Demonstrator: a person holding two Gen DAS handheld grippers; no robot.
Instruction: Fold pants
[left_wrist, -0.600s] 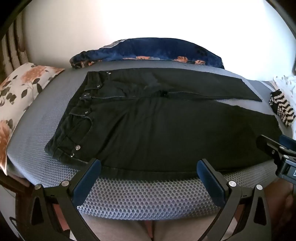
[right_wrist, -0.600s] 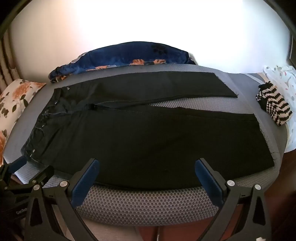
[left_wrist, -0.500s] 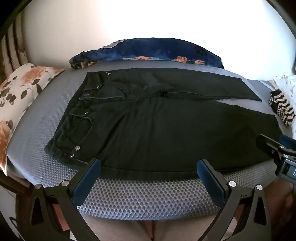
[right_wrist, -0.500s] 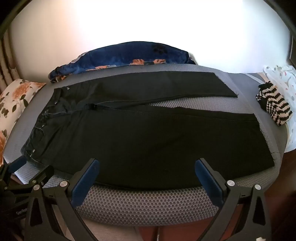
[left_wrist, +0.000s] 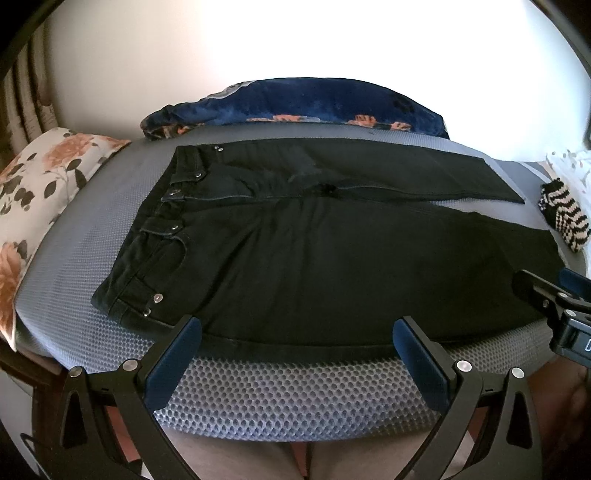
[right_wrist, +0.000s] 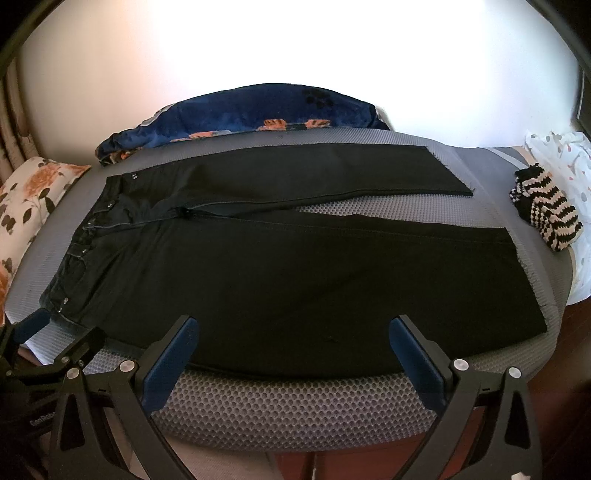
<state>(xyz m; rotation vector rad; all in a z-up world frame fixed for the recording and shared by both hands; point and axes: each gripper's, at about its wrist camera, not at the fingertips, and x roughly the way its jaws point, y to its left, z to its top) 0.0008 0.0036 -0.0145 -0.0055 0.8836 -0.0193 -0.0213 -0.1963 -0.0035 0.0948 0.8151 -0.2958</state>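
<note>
Your left claw and right claw both gape wide, empty, hovering just short of the pants' near edge. The black pants lie flat and unfolded on the grey mattress, waistband left, legs splayed right. Bare mattress rims them. Beyond the pants sits a blue blanket.

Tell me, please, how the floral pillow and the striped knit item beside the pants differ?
The floral pillow lies past the waistband of the pants, while the striped knit item lies past the leg hems. The pillow is pale with orange flowers; the knit item has black and cream stripes. The pillow looks much larger. Both rest off the pants.
</note>
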